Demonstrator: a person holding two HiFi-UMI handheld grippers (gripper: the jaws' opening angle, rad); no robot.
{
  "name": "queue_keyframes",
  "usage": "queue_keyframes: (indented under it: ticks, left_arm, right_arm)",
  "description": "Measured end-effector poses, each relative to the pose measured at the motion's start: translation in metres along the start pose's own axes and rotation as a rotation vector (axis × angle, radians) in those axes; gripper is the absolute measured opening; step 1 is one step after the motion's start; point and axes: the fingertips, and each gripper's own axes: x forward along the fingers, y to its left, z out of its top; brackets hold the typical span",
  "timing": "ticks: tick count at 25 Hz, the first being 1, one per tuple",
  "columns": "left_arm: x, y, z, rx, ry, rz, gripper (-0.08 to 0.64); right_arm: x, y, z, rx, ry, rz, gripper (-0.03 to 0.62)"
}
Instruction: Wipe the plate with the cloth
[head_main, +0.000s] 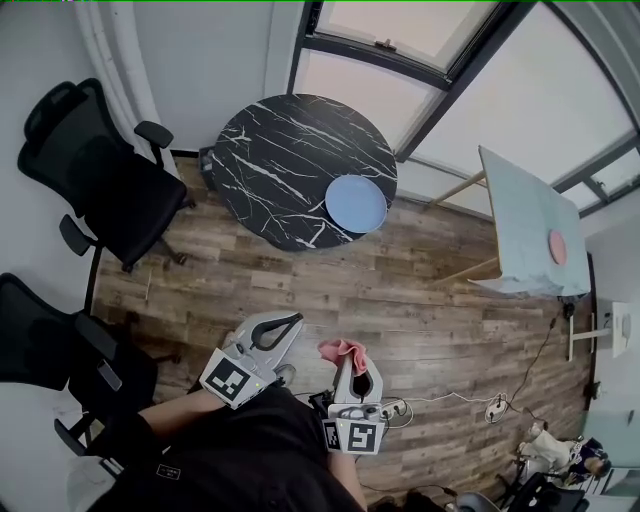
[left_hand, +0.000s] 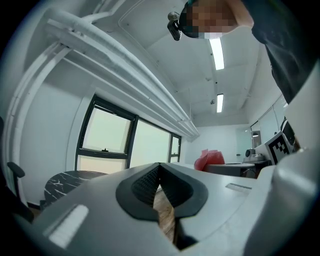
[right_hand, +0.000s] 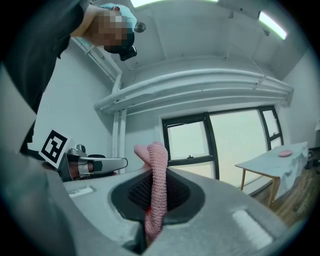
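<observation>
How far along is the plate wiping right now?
Done: the cloth is picked up, pinched in the right gripper. In hand: getting it to the plate; the cloth is over the wooden floor, well short of the table. Left: neither gripper is at the plate, so all the wiping remains. The left gripper is shut and empty.
</observation>
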Motion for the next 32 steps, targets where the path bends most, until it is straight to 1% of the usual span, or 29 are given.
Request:
queue_keyframes:
  ticks: [8,11,14,17,22,25,32]
  left_arm:
    - [0.01,-0.033,-0.013,0.011,0.014,0.035,-0.003]
    - [0.009,-0.044,-0.022,0.025,0.04,0.051,-0.003]
    - [0.011,-0.048,-0.027,0.015,0.066,0.067,-0.002]
    - [0.02,-0.044,-0.03,0.008,0.077,0.066,-0.002]
    - [0.045,-0.024,-0.041,-0.012,0.095,0.045,-0.002]
    - [0.066,-0.004,-0.038,-0.011,0.085,0.035,-0.002]
    - [0.112,0.066,-0.029,-0.03,0.099,0.032,-0.002]
  right_arm:
    - [-0.022,-0.027,-0.014,0.027,0.011,0.053,0.012]
    - [-0.028,-0.037,-0.021,0.032,0.022,0.071,0.012]
    - [-0.03,-0.048,-0.019,0.047,0.016,0.075,0.012]
    - [-0.022,-0.056,-0.018,0.061,0.012,0.071,0.012]
    - [0.004,-0.063,-0.029,0.018,0.036,0.068,0.012]
    - [0.029,-0.069,-0.031,0.016,0.042,0.062,0.012]
    - [0.109,-0.085,-0.03,0.008,0.052,0.037,0.012]
